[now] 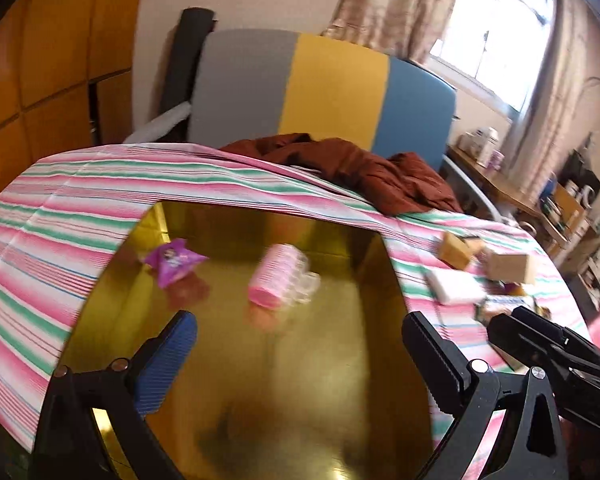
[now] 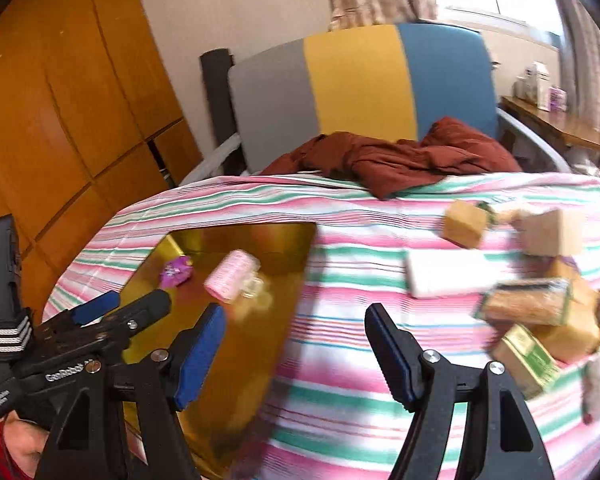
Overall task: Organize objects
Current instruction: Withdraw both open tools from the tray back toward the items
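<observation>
A gold tray [image 1: 340, 380] lies on the striped bed; it also shows in the right wrist view [image 2: 236, 240]. In it lie a purple packet [image 1: 172, 260] [image 2: 175, 272] and a pink pack of small bottles [image 1: 278, 280] [image 2: 230, 276]. My left gripper [image 1: 300, 340] is open and empty above the tray. My right gripper [image 2: 294, 332] is open and empty over the bedsheet beside the tray's right edge. A pile of loose items lies to the right: a tan box [image 2: 464, 222], a white pack [image 2: 444, 274], a biscuit pack [image 2: 528, 302] and a green box [image 2: 528, 360].
A crumpled brown garment [image 2: 400, 160] lies at the far side of the bed against a grey, yellow and blue headboard [image 2: 360, 80]. Wooden wardrobe doors [image 2: 60, 120] stand at the left. A cluttered desk [image 2: 560, 120] stands under the window at the right.
</observation>
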### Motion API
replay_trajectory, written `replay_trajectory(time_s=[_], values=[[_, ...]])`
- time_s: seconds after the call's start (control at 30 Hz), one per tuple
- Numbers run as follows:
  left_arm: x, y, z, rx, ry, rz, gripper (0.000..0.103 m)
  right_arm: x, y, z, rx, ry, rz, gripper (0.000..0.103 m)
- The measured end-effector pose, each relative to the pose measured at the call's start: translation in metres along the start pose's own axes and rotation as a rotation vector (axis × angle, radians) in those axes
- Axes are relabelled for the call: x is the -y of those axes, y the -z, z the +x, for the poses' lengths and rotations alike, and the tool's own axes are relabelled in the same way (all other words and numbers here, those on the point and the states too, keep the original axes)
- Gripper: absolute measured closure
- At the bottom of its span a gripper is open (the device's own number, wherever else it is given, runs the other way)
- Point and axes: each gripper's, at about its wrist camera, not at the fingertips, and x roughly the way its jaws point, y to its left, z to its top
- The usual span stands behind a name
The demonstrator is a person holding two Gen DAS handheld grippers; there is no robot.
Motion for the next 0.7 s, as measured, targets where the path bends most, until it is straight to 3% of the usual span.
replay_trajectory(time_s=[0.2, 0.47, 0.7], values=[[0.04, 0.012, -0.008, -0.012, 0.093, 0.048, 0.0, 0.037, 0.016, -0.026, 0.003, 0.09, 0.02, 0.03], [0.099, 0.037, -0.008, -0.089, 0.251, 0.145, 0.0, 0.105, 0.045, -0.048, -0.03, 0.236, 0.1, 0.03], [0.13, 0.051, -0.001, -0.139, 0.278, 0.199, 0.0, 0.183, 0.066, -0.075, 0.044, 0.412, 0.187, 0.03]])
